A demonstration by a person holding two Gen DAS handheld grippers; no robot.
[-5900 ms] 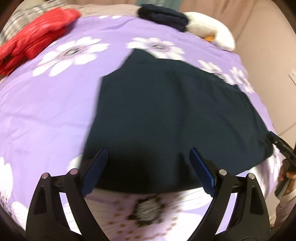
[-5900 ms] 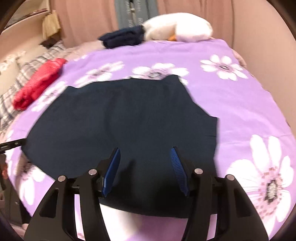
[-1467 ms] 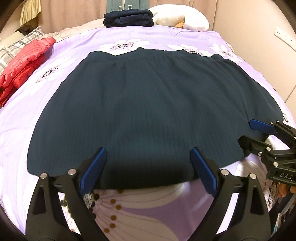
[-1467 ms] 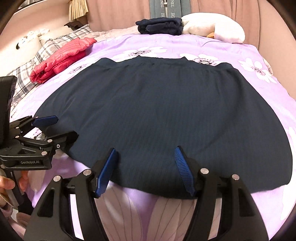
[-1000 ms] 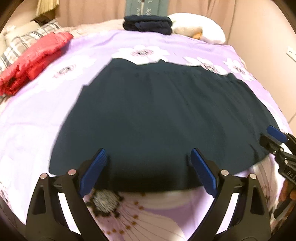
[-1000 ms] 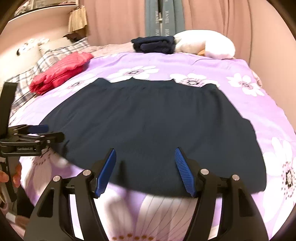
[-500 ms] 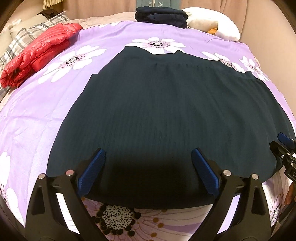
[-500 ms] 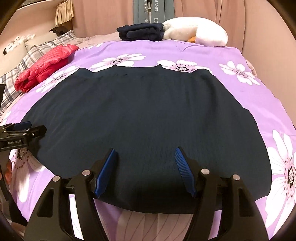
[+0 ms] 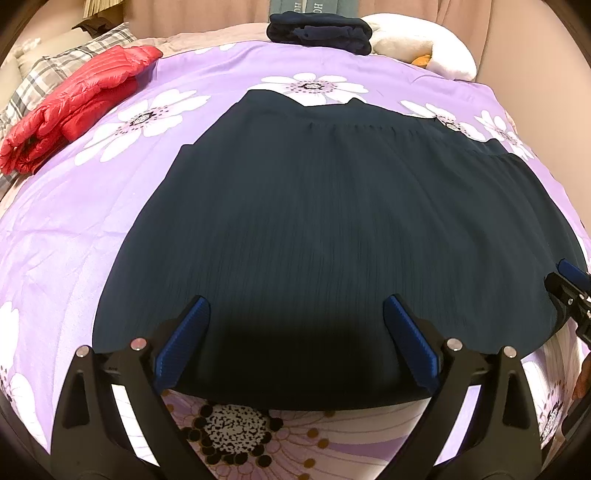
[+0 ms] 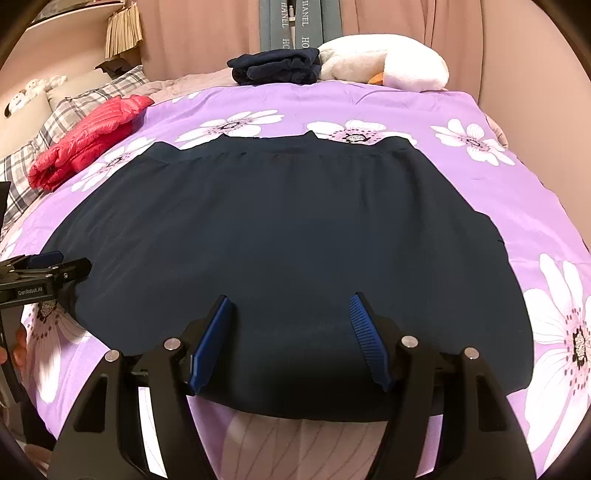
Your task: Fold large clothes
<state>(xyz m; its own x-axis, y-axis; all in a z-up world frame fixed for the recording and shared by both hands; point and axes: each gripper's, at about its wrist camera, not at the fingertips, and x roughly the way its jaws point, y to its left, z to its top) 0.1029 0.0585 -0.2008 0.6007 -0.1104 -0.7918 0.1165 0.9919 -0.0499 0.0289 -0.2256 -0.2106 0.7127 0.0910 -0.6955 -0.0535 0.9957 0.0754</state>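
A large dark navy pleated skirt (image 9: pixel 332 229) lies spread flat on the purple flowered bedspread (image 9: pixel 74 229), waistband at the far side, hem toward me. It also shows in the right wrist view (image 10: pixel 288 236). My left gripper (image 9: pixel 295 314) is open and empty, just above the hem on the skirt's left part. My right gripper (image 10: pixel 290 310) is open and empty above the hem on the right part. Each gripper shows at the other view's edge: the right one (image 9: pixel 570 284), the left one (image 10: pixel 51 267).
A red puffer jacket (image 9: pixel 74 103) lies at the far left by plaid pillows (image 10: pixel 55 114). A folded dark garment (image 9: pixel 319 31) and a white plush toy (image 10: pixel 384 61) sit at the head of the bed. A wall runs along the right side.
Both grippers have drifted slightly over the near hem, the views shifting a little. The skirt lies as before. Both grippers stay open.
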